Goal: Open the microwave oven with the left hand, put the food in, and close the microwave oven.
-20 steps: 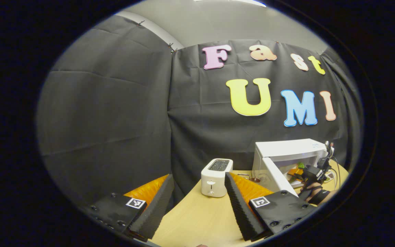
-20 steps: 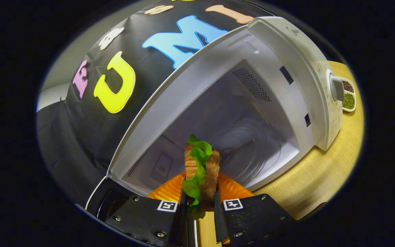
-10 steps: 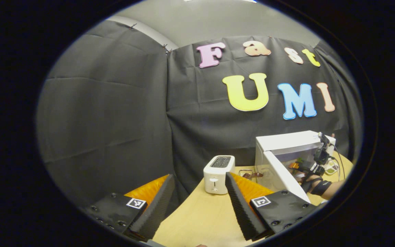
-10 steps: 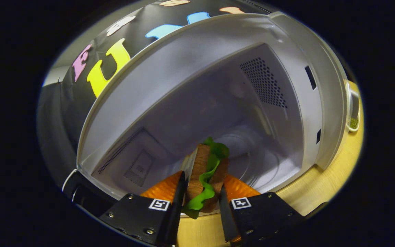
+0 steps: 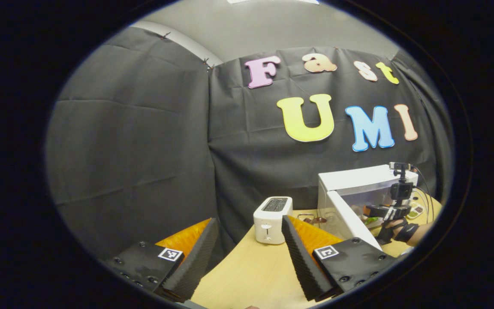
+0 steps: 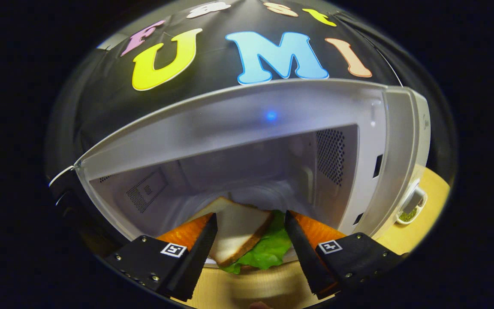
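Note:
The white microwave (image 6: 397, 141) stands open, its cavity facing the right gripper view. A sandwich (image 6: 238, 229) of bread and green lettuce lies flat on the cavity floor by the front edge. My right gripper (image 6: 250, 215) is open, with its fingers on either side of the sandwich and apart from it. In the left gripper view, my left gripper (image 5: 248, 223) is open over the wooden table (image 5: 251, 274), with nothing between its fingers. Farther right there, the microwave (image 5: 358, 182) shows its door (image 5: 352, 221) swung out, with a hand holding the right gripper (image 5: 390, 211) at the opening.
A white toaster (image 5: 270, 214) stands on the table left of the microwave. A small dish of green beans (image 6: 410, 210) sits beside the microwave's right side. The open door's edge (image 6: 69, 180) juts out at the left of the right gripper view.
My right gripper has opened and let go of the sandwich, which went from upright between the fingers to flat on the microwave floor. The left gripper has hardly moved.

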Available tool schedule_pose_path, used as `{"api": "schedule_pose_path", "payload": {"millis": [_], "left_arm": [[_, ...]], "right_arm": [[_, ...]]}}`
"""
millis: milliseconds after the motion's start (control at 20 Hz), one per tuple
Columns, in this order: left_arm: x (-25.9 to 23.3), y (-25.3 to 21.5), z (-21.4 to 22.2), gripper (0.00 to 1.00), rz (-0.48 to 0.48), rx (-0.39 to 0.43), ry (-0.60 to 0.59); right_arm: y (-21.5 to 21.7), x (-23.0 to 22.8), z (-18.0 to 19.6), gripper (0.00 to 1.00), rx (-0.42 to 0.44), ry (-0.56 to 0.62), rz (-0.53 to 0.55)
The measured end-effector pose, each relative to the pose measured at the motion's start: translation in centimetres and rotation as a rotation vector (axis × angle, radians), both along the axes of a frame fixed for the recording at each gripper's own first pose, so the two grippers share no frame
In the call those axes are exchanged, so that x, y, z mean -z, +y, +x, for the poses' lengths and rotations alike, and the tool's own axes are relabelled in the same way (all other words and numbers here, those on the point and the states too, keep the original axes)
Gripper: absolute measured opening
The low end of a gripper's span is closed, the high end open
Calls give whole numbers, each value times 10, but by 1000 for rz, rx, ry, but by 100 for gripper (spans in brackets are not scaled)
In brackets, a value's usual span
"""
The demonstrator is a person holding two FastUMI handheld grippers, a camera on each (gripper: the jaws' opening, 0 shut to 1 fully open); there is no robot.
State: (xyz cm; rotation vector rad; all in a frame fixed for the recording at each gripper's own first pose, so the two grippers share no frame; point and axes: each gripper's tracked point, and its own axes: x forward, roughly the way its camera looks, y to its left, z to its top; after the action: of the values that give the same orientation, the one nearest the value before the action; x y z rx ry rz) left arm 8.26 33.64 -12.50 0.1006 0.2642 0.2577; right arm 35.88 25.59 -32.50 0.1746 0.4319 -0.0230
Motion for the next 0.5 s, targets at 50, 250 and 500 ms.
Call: {"api": "schedule_pose_path", "payload": {"millis": [50,250,500], "left_arm": [[5,-2,-2,98,-14,-3,0],[20,-12,-11,98,-47,-15,3],[33,-22,-24,98,-61,-27,7]], "right_arm": [[-3,-9,-2,96,-11,-18,-14],[-9,-47,-33,96,-68,-57,-46],[-25,-112,-90,99,-160,-149,-112]]}}
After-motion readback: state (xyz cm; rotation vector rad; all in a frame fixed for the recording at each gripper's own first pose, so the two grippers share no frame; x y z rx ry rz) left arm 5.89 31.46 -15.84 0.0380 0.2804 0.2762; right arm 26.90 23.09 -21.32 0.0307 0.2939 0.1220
